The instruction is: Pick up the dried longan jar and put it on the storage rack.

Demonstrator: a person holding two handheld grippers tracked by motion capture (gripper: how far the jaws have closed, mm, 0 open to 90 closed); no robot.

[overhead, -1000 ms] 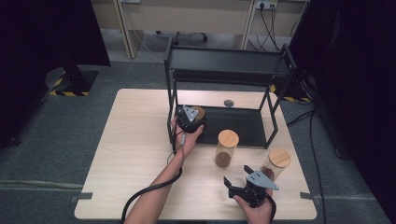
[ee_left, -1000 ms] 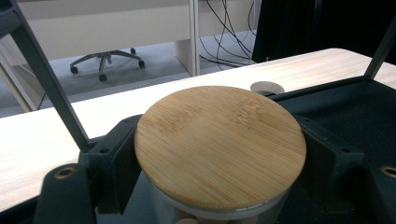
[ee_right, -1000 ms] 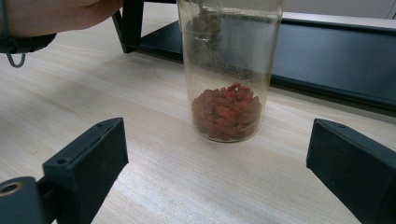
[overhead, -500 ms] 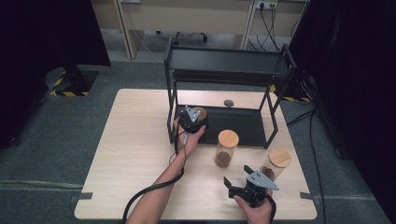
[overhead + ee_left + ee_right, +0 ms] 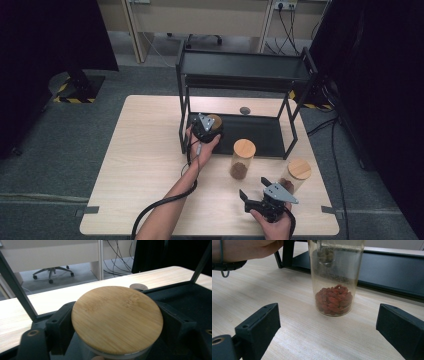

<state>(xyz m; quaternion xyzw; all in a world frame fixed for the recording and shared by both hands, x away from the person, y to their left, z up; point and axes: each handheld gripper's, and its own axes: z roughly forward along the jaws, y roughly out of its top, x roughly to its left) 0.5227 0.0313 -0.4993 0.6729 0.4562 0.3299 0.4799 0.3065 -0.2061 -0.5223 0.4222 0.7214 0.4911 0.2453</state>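
Three jars with wooden lids are here. One jar [image 5: 215,122] sits on the black shelf's [image 5: 260,135] bottom tray, between the left gripper's [image 5: 206,129] jaws, which have just been opening. Two jars [image 5: 243,159] stand on the table [image 5: 145,150], and the right gripper [image 5: 252,200] waits wide apart near them.

- The left tongs [image 5: 210,126] are held out ahead of the person on a long, nearly straight forearm that comes in from the bottom edge in the high view.
- The left hand [image 5: 202,145] wraps the body of those tongs from below, the cable trailing back along the arm.
- Their jaws have just been opening, and in the left gripper view they stand close on either side of a round lid; whether the pads press on it cannot be told.
- The right tongs [image 5: 254,197] sit low near the person, the right hand [image 5: 272,224] gripping them from behind.
- In the right gripper view their jaws stand wide apart with nothing between them.
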